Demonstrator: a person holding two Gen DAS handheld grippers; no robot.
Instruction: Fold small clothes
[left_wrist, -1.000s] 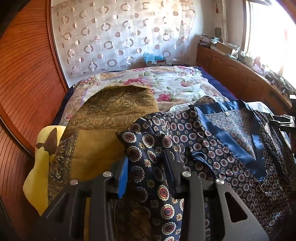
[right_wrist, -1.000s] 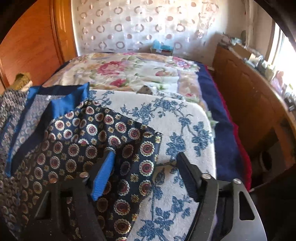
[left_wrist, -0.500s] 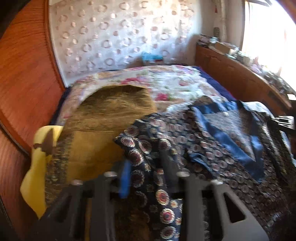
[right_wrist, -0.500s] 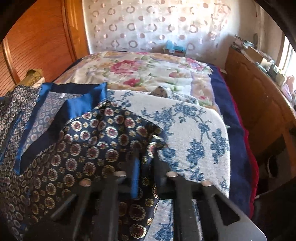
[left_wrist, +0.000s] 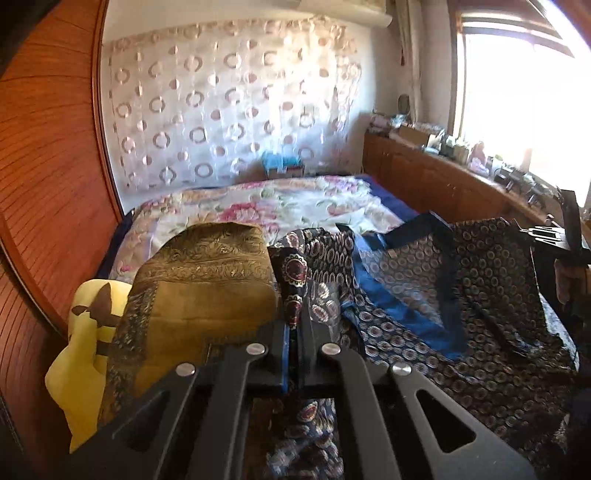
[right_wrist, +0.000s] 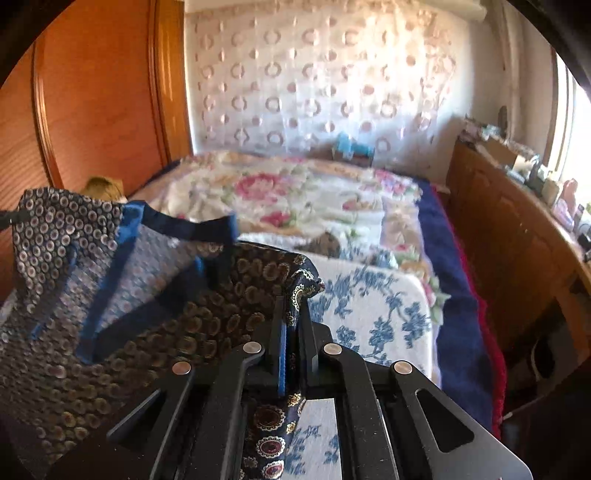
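Navy satin pyjama top with medallion print and blue collar (left_wrist: 413, 280) | on bed (right_wrist: 295, 192), shoulders raised | left tool (left_wrist: 293, 332) and right tool (right_wrist: 291, 332) each clamped on a shoulder corner | step: lift-and-fold | next: likely even carry-over, equal tension

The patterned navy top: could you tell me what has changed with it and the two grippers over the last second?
Both grippers closed on the navy patterned top: the left gripper and the right gripper, open a second ago, now pinch its side edges and have raised them. The gold folded cloth, yellow cloth and blue-flowered white cloth stayed put.
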